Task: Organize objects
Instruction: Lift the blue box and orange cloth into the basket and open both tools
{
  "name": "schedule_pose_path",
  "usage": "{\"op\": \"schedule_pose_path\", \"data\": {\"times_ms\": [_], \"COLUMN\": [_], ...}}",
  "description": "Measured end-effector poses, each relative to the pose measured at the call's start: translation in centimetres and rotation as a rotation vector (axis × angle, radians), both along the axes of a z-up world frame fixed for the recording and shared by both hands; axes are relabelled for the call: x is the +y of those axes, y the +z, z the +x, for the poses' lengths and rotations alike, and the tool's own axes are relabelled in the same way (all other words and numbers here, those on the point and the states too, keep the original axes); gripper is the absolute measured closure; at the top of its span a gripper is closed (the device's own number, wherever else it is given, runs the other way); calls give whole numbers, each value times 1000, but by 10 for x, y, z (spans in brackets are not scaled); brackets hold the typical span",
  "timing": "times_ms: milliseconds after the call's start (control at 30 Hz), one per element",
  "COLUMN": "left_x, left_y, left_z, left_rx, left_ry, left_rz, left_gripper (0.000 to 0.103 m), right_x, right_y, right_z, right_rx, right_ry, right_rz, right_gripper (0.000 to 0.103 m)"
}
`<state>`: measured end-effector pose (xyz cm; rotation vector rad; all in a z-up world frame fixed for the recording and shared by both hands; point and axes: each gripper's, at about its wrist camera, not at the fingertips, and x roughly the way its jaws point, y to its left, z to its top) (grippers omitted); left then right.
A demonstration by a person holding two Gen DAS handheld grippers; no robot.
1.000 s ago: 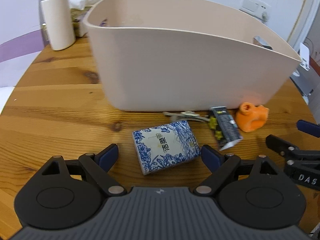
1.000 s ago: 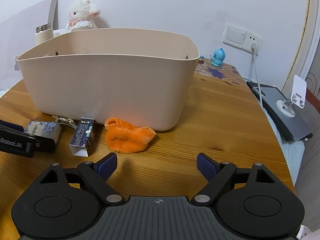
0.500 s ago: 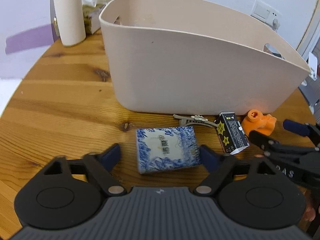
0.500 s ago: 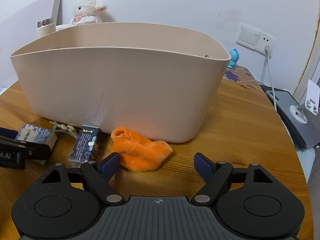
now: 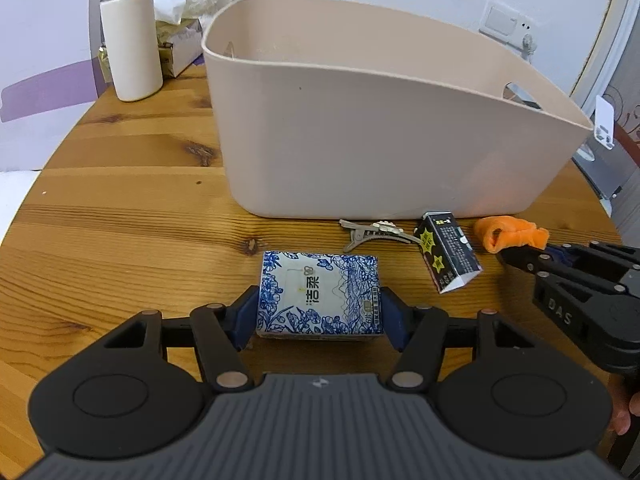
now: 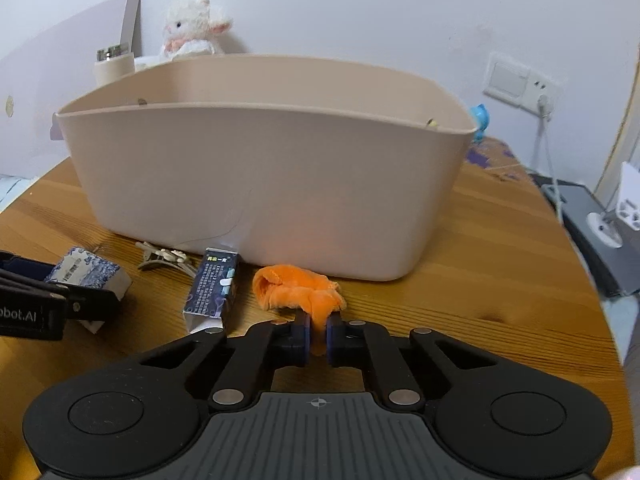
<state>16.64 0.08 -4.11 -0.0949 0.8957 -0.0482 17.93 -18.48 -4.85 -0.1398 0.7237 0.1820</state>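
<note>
A blue-and-white tissue pack (image 5: 318, 294) lies on the wooden table (image 5: 120, 208), and my left gripper (image 5: 318, 318) is shut on its two sides. My right gripper (image 6: 316, 334) is shut on the near end of an orange cloth (image 6: 298, 292); the cloth (image 5: 510, 234) also shows at the right in the left wrist view. A black small carton (image 5: 448, 256) and a metal hair clip (image 5: 372, 232) lie between them, in front of a large beige tub (image 5: 380, 140). The pack (image 6: 90, 274), carton (image 6: 214, 286) and clip (image 6: 162, 260) show in the right wrist view too.
A white flask (image 5: 130, 40), a tissue box and a plush lamb (image 6: 192, 30) stand behind the tub (image 6: 260, 180). A grey device with a white stand (image 6: 616, 216) lies at the right table edge. A wall socket with a cable (image 6: 540, 92) is at right.
Both grippers have moved forward and closed: the left one onto the tissue pack, the right one onto the orange cloth. Both were open a second ago.
</note>
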Motion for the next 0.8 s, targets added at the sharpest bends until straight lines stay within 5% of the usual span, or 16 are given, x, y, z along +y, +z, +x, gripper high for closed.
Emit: {"op": "schedule_pose_path", "data": {"times_ms": [433,800], "left_x": [6,1], "left_y": [65,116], "left_z": [-36,-20], "left_rx": [-175,-320], "left_ry": [-50,-63], "left_rz": [-23,19], "left_gripper": [39,39], "right_x": [-11,-3], "right_y": [71,123], "right_z": [-50,-35], "right_rx": [-203,-342], "right_ry": [-44,-54], "right_rz": [19,43], "right_gripper": [97,97]}}
